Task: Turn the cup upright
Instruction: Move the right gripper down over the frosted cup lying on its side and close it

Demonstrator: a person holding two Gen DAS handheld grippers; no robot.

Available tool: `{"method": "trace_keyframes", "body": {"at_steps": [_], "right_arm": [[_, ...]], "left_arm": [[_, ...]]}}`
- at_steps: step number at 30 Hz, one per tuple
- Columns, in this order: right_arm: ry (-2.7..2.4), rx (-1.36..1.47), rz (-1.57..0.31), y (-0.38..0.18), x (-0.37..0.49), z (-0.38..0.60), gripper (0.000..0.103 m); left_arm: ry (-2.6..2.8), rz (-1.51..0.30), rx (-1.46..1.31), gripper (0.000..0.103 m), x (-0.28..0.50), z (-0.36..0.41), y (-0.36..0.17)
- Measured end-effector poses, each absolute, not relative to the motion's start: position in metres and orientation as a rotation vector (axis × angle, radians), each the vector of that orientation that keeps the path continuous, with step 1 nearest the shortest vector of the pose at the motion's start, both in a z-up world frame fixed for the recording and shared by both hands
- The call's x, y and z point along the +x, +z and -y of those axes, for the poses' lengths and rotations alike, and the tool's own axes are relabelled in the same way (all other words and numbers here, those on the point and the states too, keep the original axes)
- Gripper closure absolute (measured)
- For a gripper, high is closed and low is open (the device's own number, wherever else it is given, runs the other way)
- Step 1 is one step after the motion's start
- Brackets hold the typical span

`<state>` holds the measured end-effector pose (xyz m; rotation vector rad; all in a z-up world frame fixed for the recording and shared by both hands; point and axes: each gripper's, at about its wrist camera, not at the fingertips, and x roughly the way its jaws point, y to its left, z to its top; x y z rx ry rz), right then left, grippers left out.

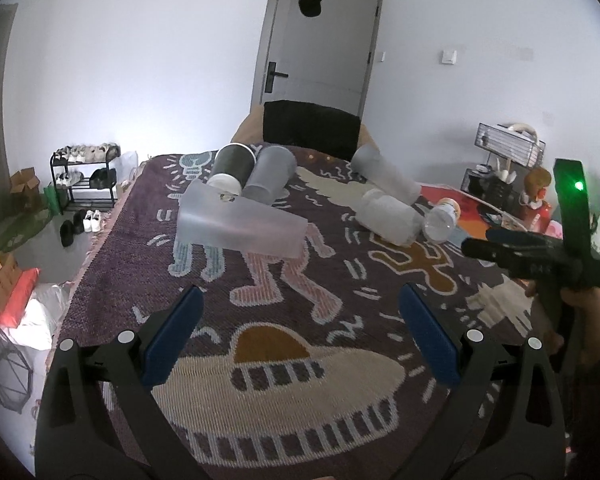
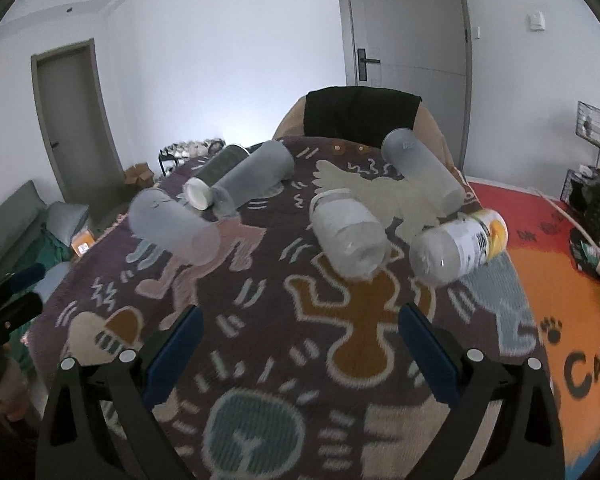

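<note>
A: On the patterned blanket point(image 1: 284, 384), what is lying about?

B: Six cups are lying on their sides; the nearest frosted cup point(image 1: 240, 226) is resting to the left of centre, and behind it a dark cup point(image 1: 231, 168) and a grey cup point(image 1: 269, 176) are lying side by side, touching; over to the right a long frosted cup point(image 1: 386, 174) is lying near the black cloth point(image 1: 311, 128), with a clear cup point(image 1: 392, 216) and a labelled cup point(image 1: 442, 220) just in front of it.

A: And the claws?

B: The left claw point(image 1: 300, 336) is hovering over the blanket with its blue pads point(image 1: 176, 334) standing wide apart, gripping nothing; the right claw point(image 2: 300, 356) is doing the same, spread wide and empty, with the clear cup point(image 2: 348, 236) and labelled cup point(image 2: 458, 244) lying ahead of it, apart from its fingers.

A: Anything else showing?

B: A shoe rack point(image 1: 85, 172) is standing by the wall; a grey door point(image 1: 320, 36) is showing behind the bed.
</note>
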<state>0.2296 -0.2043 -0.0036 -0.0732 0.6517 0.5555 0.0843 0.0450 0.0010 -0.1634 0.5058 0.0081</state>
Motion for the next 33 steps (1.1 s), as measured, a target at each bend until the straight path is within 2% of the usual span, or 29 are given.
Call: {"method": "trace_keyframes", "body": {"at_steps": [11, 27, 28, 32, 33], "right_arm": [[0.531, -0.161, -0.725, -0.015, 0.303, 0.173, 0.008], [0.419, -0.266, -0.762, -0.030, 0.377, 0.141, 0.008], [0.418, -0.274, -0.760, -0.031, 0.377, 0.140, 0.010], [0.420, -0.299, -0.787, -0.034, 0.377, 0.134, 0.031], [0.420, -0.307, -0.796, -0.036, 0.377, 0.132, 0.031]], "left_arm": [[0.048, -0.554, -0.262, 0.006, 0.123, -0.075, -0.012], [0.046, -0.606, -0.270, 0.006, 0.146, -0.078, -0.015], [0.048, -0.604, -0.267, 0.006, 0.145, -0.077, -0.014], [0.051, -0.598, -0.269, 0.006, 0.138, -0.074, -0.011], [0.052, -0.599, -0.269, 0.006, 0.137, -0.073, -0.011]]}}
